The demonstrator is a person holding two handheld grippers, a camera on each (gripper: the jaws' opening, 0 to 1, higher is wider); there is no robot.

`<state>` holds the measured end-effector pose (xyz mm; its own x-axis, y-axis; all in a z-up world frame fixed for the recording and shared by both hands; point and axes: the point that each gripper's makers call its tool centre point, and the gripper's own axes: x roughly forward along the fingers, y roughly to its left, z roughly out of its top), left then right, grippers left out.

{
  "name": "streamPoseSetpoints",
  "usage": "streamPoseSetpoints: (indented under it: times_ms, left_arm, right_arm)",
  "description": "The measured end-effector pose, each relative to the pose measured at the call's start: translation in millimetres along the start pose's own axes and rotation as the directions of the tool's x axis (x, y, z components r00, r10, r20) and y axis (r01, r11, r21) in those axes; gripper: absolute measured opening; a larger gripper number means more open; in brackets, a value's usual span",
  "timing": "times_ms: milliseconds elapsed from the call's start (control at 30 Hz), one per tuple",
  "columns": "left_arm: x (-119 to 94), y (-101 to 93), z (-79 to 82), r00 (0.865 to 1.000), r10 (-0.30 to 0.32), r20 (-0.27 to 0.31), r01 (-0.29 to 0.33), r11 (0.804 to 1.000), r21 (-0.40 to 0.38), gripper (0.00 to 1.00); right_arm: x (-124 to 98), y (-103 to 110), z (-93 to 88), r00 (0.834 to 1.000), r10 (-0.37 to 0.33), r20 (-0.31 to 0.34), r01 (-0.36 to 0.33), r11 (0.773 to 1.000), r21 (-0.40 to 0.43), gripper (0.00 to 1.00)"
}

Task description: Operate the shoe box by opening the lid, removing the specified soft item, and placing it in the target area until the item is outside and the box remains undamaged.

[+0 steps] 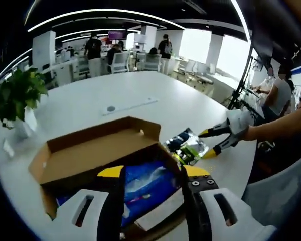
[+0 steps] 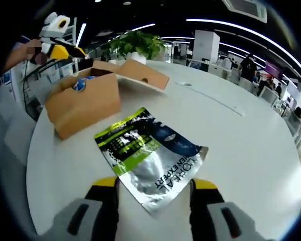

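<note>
Where cardboard gapes: crinkly (silvery) pouch.

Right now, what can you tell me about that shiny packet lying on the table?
The packet is a flat, soft-looking foil pouch, silver at the near end with lime-green, black and blue printing and some lettering. It lies flat on the white table, outside the open cardboard box and apart from it. The right gripper straddles its near end with its jaws spread to either side; whether they touch it I cannot tell.
</note>
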<state>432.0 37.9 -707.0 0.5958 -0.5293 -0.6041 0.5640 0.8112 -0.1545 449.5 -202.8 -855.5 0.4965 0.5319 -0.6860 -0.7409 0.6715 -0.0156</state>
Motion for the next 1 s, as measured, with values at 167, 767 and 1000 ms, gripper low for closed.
streamPoseSetpoints:
  times_ms: [167,767,1000]
  left_arm:
    - [-12.0,13.7,-7.4,1.000,0.027,-0.002,-0.027,1.000,-0.008,0.45]
    - [-52.9,54.2,-33.7,0.995,0.102,-0.004,-0.102,0.994,-0.038,0.44]
    - [-66.4,67.2,-42.3,0.993,0.121,-0.009,-0.121,0.992,-0.034,0.44]
  right_arm:
    - [1.8,3.5,2.9,1.000,-0.010,0.008,0.009,1.000,0.014,0.55]
    - [6.5,10.1,7.5,1.000,-0.015,-0.011,0.015,1.000,0.013,0.55]
    - [7.1,9.5,7.4,1.000,-0.011,-0.018,0.011,1.000,0.010,0.54]
